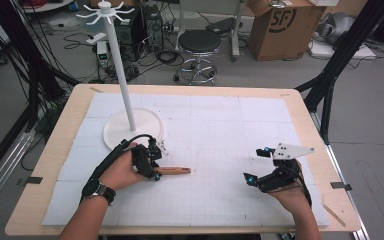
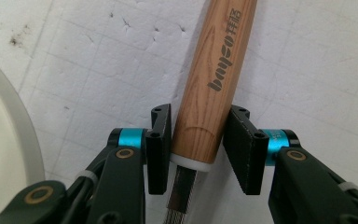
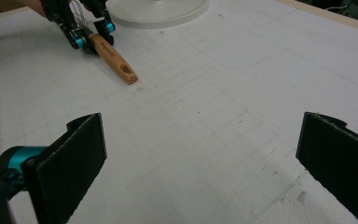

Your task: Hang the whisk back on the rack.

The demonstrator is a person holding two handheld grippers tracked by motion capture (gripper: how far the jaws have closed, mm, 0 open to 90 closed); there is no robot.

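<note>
A tool with a light wooden handle (image 1: 177,170) lies on the white mat, its handle end pointing right. In the left gripper view the handle (image 2: 214,70) runs up between the jaws, with a white collar and metal wires at its lower end. My left gripper (image 1: 156,161) is shut on the handle near that collar, both pads against the wood. The right gripper view shows the handle (image 3: 116,58) at top left, held by the left gripper (image 3: 91,35). My right gripper (image 1: 256,164) rests at the right of the mat, open, with nothing between its jaws (image 3: 200,158).
A white stand with a tall pole, hooks on top and a round base (image 1: 130,127) is at the back left, just beyond the left hand. The white gridded mat (image 1: 220,125) covers the wooden table. A stool and a cardboard box stand on the floor behind.
</note>
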